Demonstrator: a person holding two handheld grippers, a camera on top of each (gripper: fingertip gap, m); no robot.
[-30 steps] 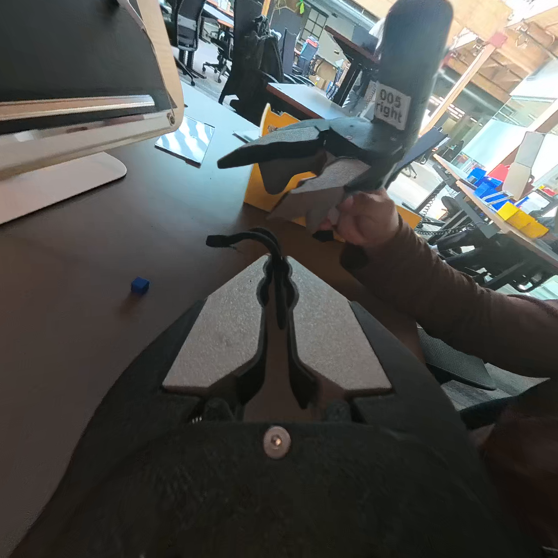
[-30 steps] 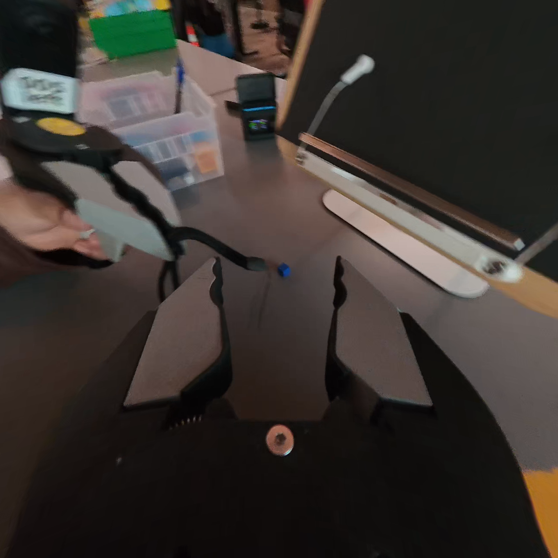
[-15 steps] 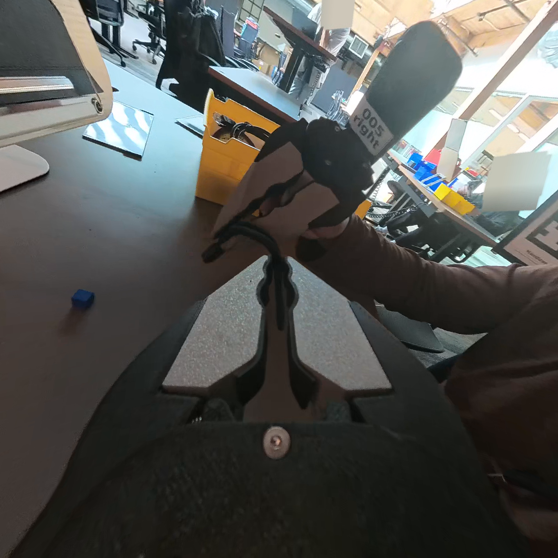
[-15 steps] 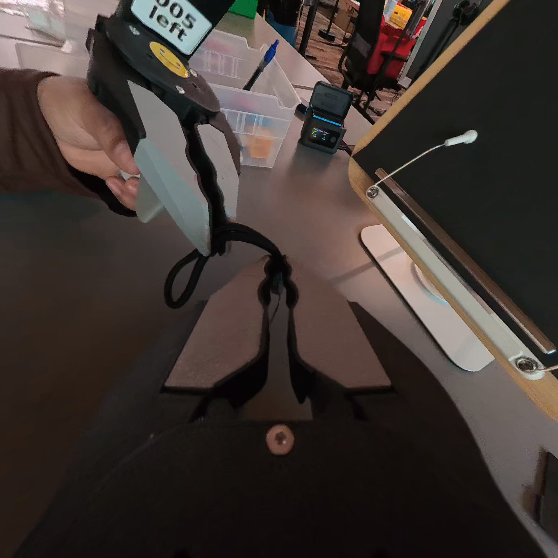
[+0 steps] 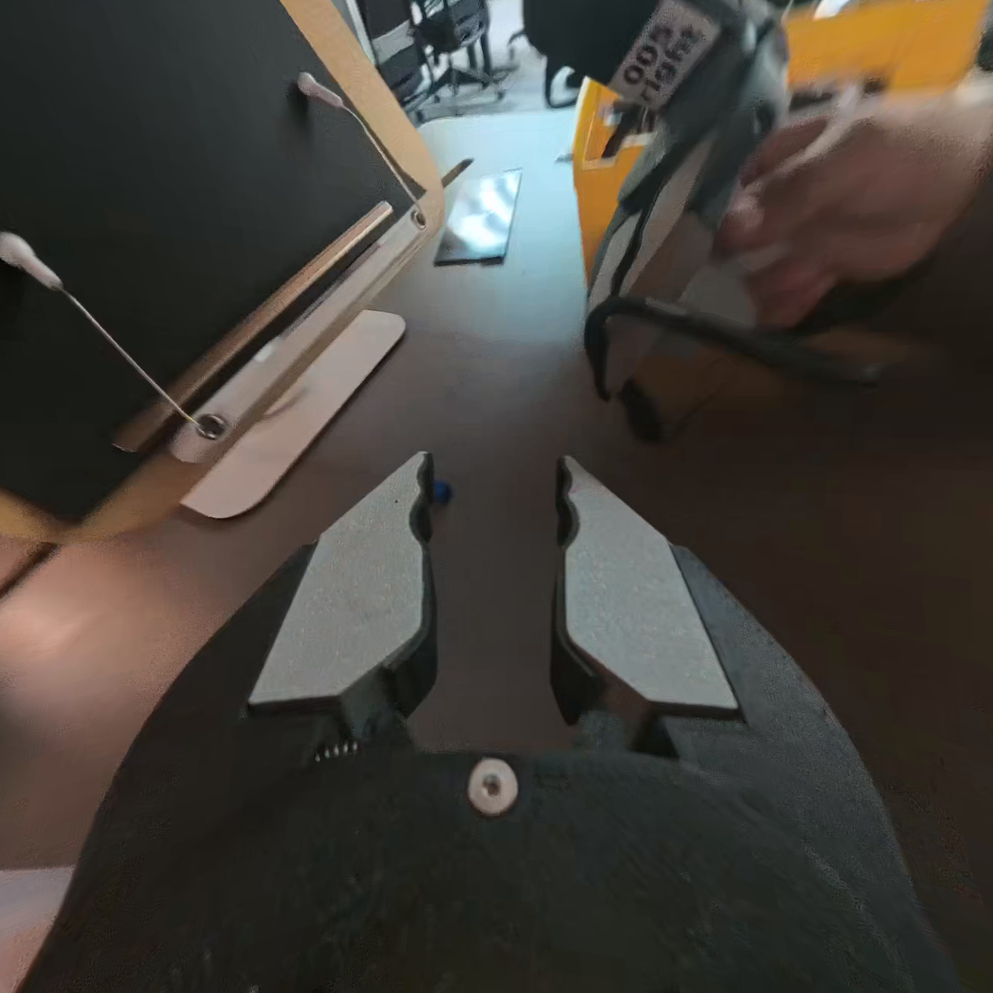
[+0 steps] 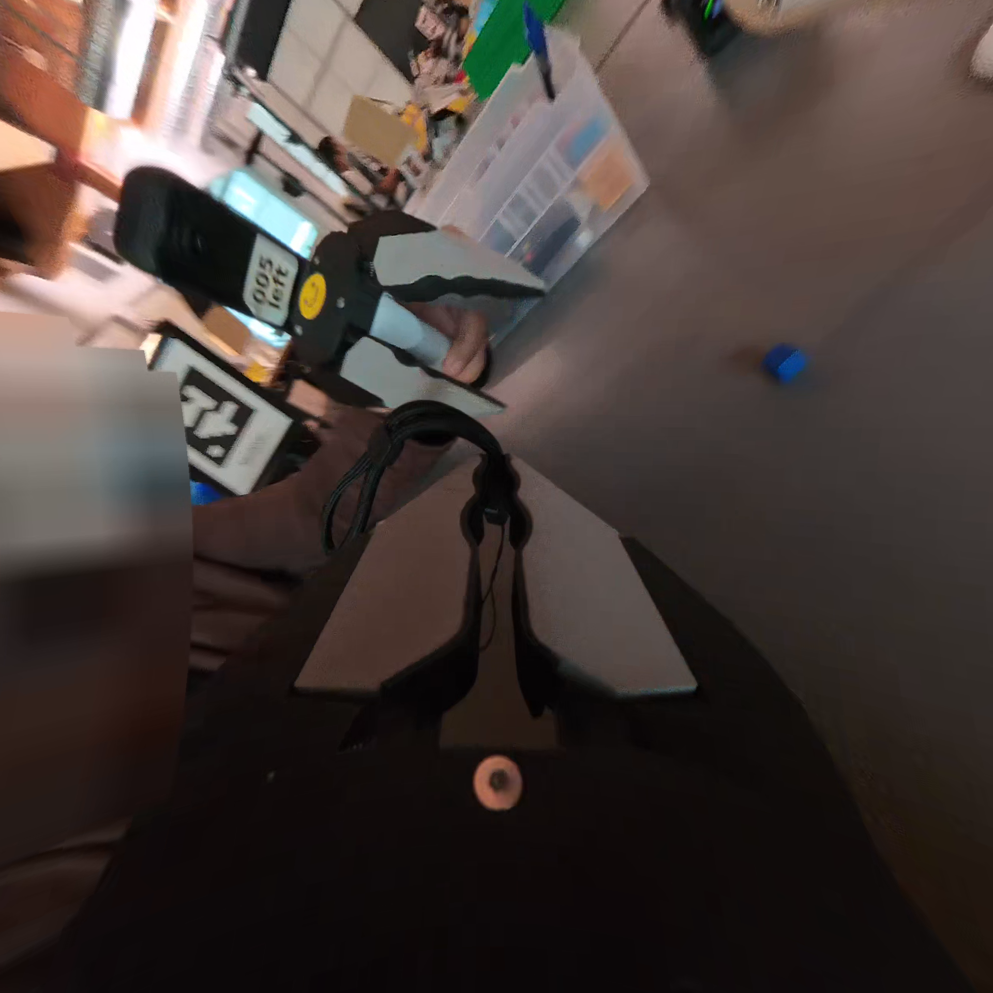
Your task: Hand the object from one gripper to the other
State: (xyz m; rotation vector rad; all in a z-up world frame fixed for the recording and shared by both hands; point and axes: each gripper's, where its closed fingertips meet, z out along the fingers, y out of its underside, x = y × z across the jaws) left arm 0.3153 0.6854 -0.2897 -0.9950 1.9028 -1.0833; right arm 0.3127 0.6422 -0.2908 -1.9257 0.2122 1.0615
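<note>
Black cord, bundled into a small coil [image 6: 424, 430], is pinched between the tips of my right gripper [image 6: 497, 475], whose jaws are clenched tight on it; most of the bundle arcs up and over to the left of the tips, and its loops hang down on that side. My left gripper [image 5: 491, 486] is spread wide and grips nothing, with only the dark brown table [image 5: 806, 537] showing through the gap between its grey pads [image 5: 365, 591]. From the left wrist view, the same cord [image 5: 607, 333] droops as a dark loop below the right gripper's closed tips, up and to the right, and the hand [image 5: 860, 177] holding that gripper is badly smeared by blur. From the right wrist view, the left gripper hangs off to the upper left of the cord, jaws parted, well clear of the bundle, with the fingers [image 6: 467, 344] of the other hand curled at its trigger. A tiny blue cube [image 6: 785, 363] sits on the table to the right, apart from both grippers; in the left wrist view it peeks out just beside my left pad's tip. A monitor on a silver stand [image 5: 301, 397] stands to the left, a yellow bin [image 5: 602, 177] farther back on the right, and a clear plastic organiser [image 6: 548, 177] lies beyond the left gripper.
</note>
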